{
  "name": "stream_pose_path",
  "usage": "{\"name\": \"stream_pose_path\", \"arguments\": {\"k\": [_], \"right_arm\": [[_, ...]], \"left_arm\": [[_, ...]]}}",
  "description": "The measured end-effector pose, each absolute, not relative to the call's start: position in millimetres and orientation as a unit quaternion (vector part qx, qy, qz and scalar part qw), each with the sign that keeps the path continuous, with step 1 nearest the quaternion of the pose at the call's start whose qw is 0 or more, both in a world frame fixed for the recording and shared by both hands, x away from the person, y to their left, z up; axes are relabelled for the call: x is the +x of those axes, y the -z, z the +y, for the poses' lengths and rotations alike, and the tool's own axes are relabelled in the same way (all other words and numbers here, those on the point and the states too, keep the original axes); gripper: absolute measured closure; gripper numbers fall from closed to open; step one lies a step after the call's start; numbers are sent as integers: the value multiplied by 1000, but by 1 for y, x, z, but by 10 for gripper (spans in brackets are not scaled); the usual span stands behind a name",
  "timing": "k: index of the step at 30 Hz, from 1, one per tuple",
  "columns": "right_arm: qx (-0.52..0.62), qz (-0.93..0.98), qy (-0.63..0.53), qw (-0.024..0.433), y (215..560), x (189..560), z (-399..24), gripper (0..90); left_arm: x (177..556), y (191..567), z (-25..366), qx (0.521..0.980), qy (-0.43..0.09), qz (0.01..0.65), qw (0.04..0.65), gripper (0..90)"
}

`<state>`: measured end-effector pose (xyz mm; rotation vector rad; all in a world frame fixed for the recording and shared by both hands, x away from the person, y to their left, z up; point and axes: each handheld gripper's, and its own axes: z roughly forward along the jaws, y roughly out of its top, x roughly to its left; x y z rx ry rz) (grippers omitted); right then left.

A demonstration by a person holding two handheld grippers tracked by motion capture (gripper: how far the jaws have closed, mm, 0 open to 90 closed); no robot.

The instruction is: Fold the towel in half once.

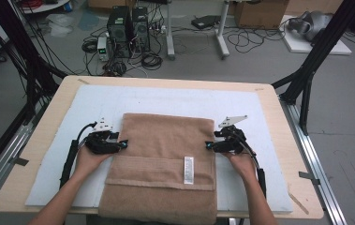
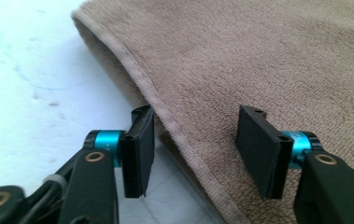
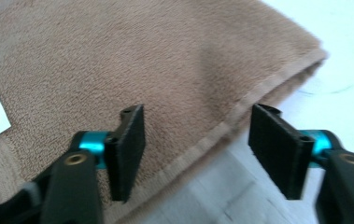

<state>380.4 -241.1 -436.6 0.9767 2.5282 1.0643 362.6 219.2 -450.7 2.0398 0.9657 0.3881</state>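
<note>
The wooden table (image 1: 278,108) carries a pale blue mat (image 1: 259,112) with free room on both sides and behind the folded light-brown terry towel (image 1: 166,140), whose near end hangs over the table's front edge. The left gripper (image 1: 123,144) stands at the towel's left hem, jaws apart, the hem between them, pads not pressing. The right gripper (image 1: 209,146) is at the right hem, jaws apart. A small white label (image 1: 188,169) lies on the towel. The grey floor (image 1: 343,117) behind has cables.
</note>
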Motion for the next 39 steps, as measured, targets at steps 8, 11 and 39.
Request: {"name": "stream_pose_path", "arguments": {"k": [8, 11, 39], "right_arm": [[334, 857, -385, 78, 444, 381, -240, 729], [332, 855, -392, 67, 445, 382, -239, 777], [344, 837, -385, 184, 374, 451, -234, 817]], "left_arm": [[361, 451, 216, 816, -142, 367, 424, 739], [362, 451, 216, 816, -137, 367, 425, 787], [427, 379, 206, 764, -264, 383, 448, 826]]}}
